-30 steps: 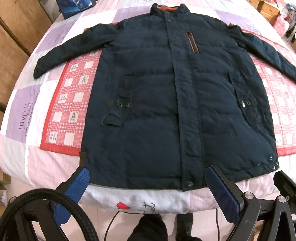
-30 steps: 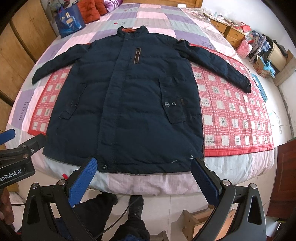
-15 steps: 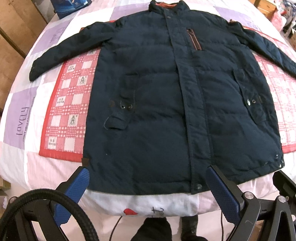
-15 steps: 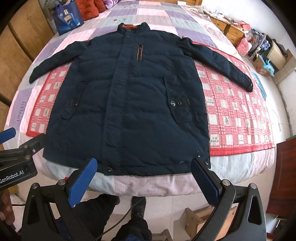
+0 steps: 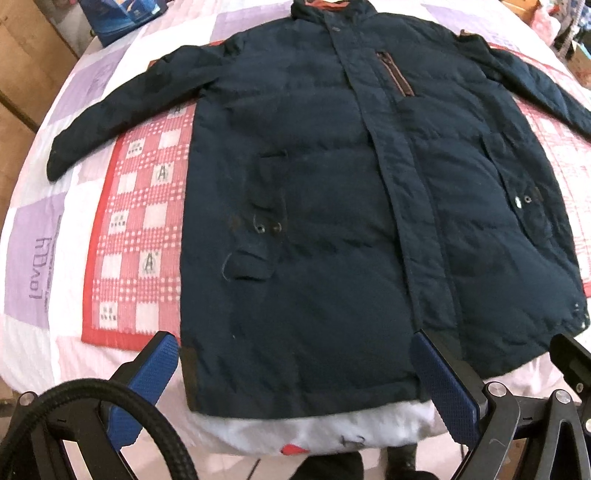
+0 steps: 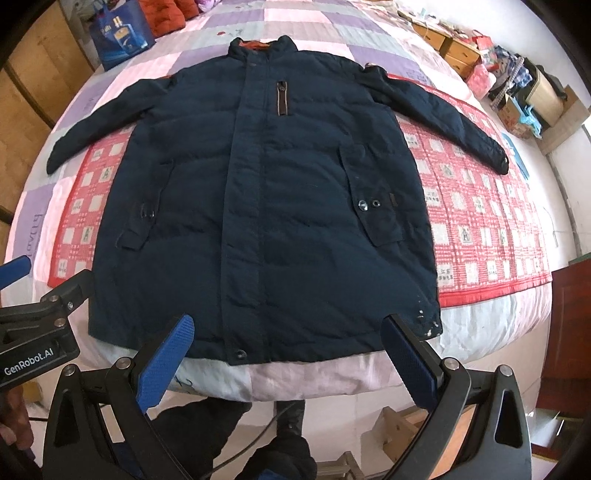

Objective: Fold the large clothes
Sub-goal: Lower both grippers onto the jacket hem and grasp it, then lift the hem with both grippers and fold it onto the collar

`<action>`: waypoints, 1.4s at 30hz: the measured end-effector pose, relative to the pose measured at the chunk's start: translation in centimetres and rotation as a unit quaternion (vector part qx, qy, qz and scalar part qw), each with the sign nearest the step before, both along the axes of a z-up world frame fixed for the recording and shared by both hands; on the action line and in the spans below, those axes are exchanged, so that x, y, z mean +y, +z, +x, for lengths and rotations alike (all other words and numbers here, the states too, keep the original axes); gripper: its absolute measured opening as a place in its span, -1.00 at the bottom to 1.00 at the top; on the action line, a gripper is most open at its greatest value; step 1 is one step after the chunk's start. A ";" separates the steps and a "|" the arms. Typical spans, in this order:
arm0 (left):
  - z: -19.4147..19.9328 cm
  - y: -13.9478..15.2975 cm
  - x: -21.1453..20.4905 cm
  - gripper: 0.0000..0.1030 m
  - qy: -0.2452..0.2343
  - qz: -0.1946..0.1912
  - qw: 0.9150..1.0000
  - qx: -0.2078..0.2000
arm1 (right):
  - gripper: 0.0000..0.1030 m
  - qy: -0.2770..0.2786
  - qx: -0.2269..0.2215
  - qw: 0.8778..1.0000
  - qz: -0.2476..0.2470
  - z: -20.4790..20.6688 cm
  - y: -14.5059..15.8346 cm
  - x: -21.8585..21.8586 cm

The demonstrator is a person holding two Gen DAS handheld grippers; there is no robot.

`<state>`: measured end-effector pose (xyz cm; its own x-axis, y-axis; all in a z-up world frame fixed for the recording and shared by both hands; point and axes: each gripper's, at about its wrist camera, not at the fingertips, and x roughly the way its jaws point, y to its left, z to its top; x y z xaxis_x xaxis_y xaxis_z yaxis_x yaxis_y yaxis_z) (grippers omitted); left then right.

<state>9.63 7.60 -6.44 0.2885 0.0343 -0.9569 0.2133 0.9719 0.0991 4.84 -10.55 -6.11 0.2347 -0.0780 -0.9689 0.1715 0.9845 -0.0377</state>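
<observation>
A large dark navy padded coat [image 5: 325,206] lies flat and front up on the bed, sleeves spread out to both sides, collar at the far end; it also shows in the right wrist view [image 6: 266,206]. My left gripper [image 5: 291,373] is open and empty, its blue pads over the coat's hem near the left corner. My right gripper [image 6: 288,358] is open and empty, at the hem's middle and right part. The left gripper's body [image 6: 37,332] shows at the left edge of the right wrist view.
The bed carries a patchwork quilt [image 6: 480,206] with red checked panels and lilac squares. A blue bag [image 6: 118,33] and red cushions stand at the bed's head. Wooden cabinets are on the left; boxes and clutter [image 6: 517,81] on the right floor. The person's legs [image 6: 229,435] are below.
Both grippers have moved forward toward the coat's hem, so the hem now lies between the fingers. Both stay open. The coat has not moved.
</observation>
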 end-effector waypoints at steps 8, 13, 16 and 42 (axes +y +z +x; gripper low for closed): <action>3.0 -4.8 1.5 1.00 -0.010 0.003 1.000 -0.004 | 1.00 0.022 -0.015 0.999 -0.024 2.9 -2.9 0.5; 4.7 -9.9 2.5 1.00 0.012 0.003 1.000 -0.004 | 1.00 0.072 -0.011 0.996 -0.049 5.6 -8.5 -0.6; 5.7 -13.5 2.8 1.00 0.029 0.003 0.999 -0.017 | 1.00 0.096 -0.018 0.994 -0.042 7.1 -12.0 -1.1; 18.6 -16.3 0.0 1.00 0.019 -0.072 0.990 -0.123 | 0.99 0.205 -0.108 0.972 0.039 17.3 -14.6 -15.1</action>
